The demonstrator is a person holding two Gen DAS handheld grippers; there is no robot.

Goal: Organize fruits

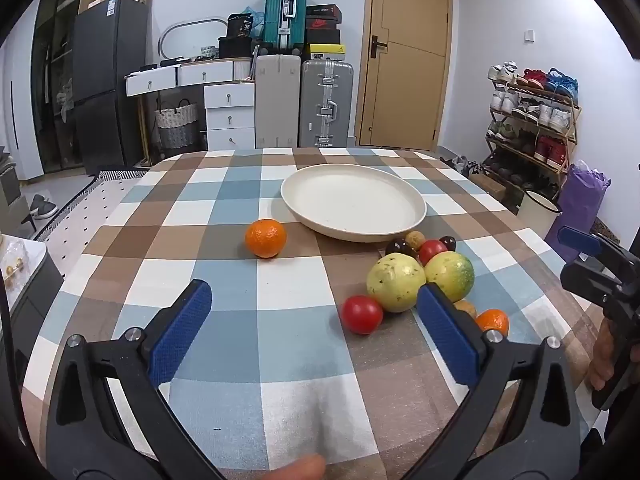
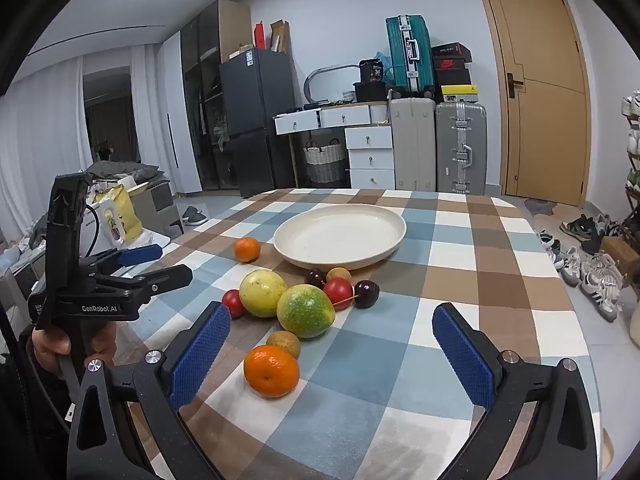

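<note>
wooden door (image 1: 408, 52), suitcases (image 2: 460, 144) (stacked), fridge (image 2: 256, 120)

Cream plate (image 2: 340, 258), orange mandarin (image 2: 271, 370) (blue-brown-white checked tablecloth (image 2: 460, 280))

A table (image 2: 500, 248) carries a checked cloth (image 2: 360, 420) in blue, brown and white. On the cloth lies a cream plate (image 2: 396, 220), with nothing in it. An orange (image 2: 247, 249) lies alone, just left of the plate. In front of the plate lies a cluster of fruits (image 2: 304, 310); the nearest is another orange (image 2: 272, 370).
</note>
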